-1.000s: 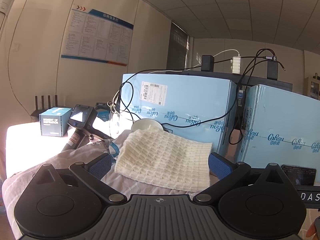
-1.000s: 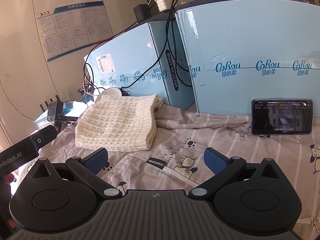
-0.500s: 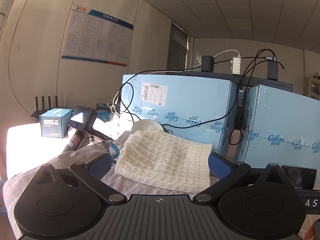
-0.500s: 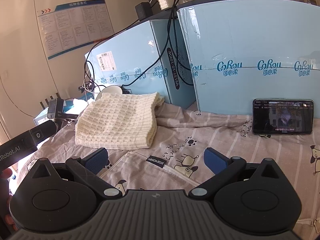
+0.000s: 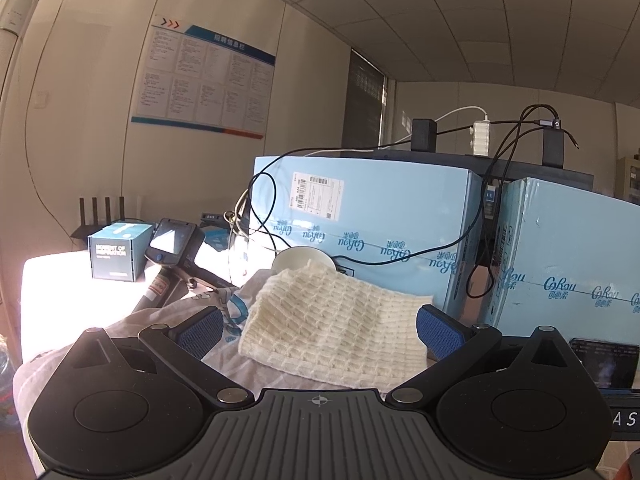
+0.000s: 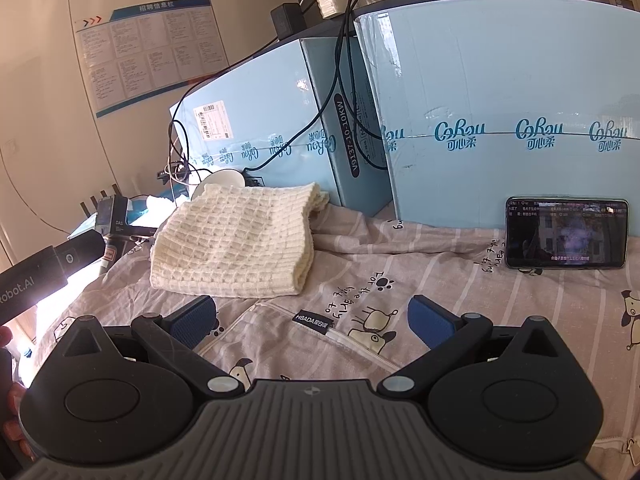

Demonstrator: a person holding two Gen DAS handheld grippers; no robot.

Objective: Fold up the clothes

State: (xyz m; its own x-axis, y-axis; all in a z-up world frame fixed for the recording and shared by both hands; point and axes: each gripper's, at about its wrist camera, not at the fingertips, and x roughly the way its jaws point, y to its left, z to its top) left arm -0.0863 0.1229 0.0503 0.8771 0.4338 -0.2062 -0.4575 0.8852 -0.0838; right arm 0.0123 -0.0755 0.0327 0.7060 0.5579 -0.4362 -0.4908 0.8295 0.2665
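A cream waffle-knit garment (image 6: 236,240) lies folded on a pinkish-beige sheet (image 6: 420,280) with pale stripes and cartoon dogs. Pale blue cartons (image 6: 500,100) with teal lettering stand along the sheet's far edge. Each black gripper has blue finger pads (image 6: 430,320). A white bowl (image 5: 304,258) shows behind the garment.

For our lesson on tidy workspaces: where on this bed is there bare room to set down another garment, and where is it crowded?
The free patch is the printed sheet between the folded cream knit, the phone and the open right tongs. It is crowded left of the knit: a white bowl, cables and a small box.
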